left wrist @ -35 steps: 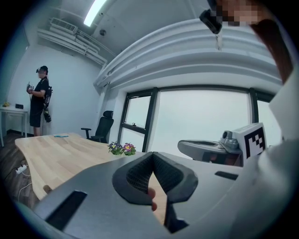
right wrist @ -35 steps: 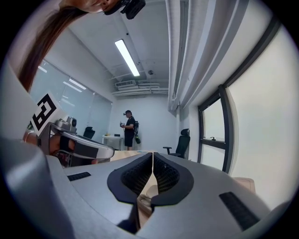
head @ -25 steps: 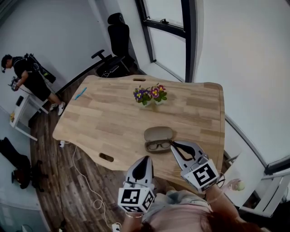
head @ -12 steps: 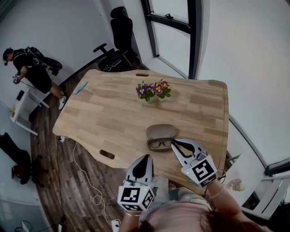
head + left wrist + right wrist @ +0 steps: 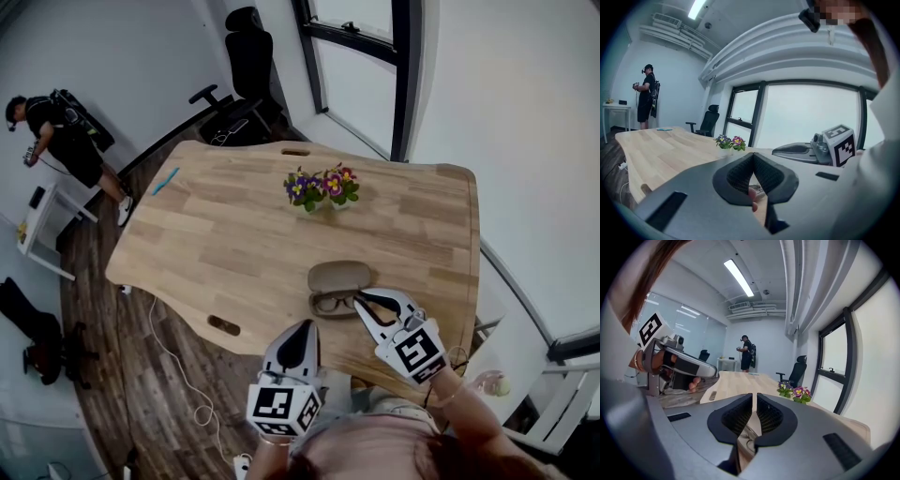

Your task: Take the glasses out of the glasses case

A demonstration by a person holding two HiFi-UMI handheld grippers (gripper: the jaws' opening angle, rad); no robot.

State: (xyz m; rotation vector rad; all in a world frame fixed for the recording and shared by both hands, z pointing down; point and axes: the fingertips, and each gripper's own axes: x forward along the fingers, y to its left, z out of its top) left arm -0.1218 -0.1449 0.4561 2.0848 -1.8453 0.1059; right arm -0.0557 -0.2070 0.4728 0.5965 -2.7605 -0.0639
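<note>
**Both hand-held grippers closed, glasses in the open case**

At the far left of the head view a person [image 5: 58,141] in dark clothes stands on the wooden floor [image 5: 112,375] beside a small white table [image 5: 42,230]. A white cable [image 5: 173,370] trails over the floor below the surface's near edge. On the wooden surface [image 5: 225,244], a small blue object [image 5: 166,181] lies near the far left corner.

The left hand-held gripper [image 5: 300,326] hangs at the near edge of the surface, well apart from the case. In its own view [image 5: 753,157] the pads meet with nothing between them.

A black office chair [image 5: 242,70] stands beyond the far edge. A small pot of purple and pink flowers [image 5: 323,186] sits toward the far middle of the surface.

Nearer the person, the glasses case [image 5: 337,277] lies open, lid toward the flowers. The dark-framed glasses [image 5: 331,303] rest in its lower half.

The right hand-held gripper [image 5: 360,298] points its tip just beside the glasses' right end; whether it touches them cannot be told. In its own view [image 5: 754,399] the jaws stand nearly together, only a thin slit between, and grip nothing.
</note>
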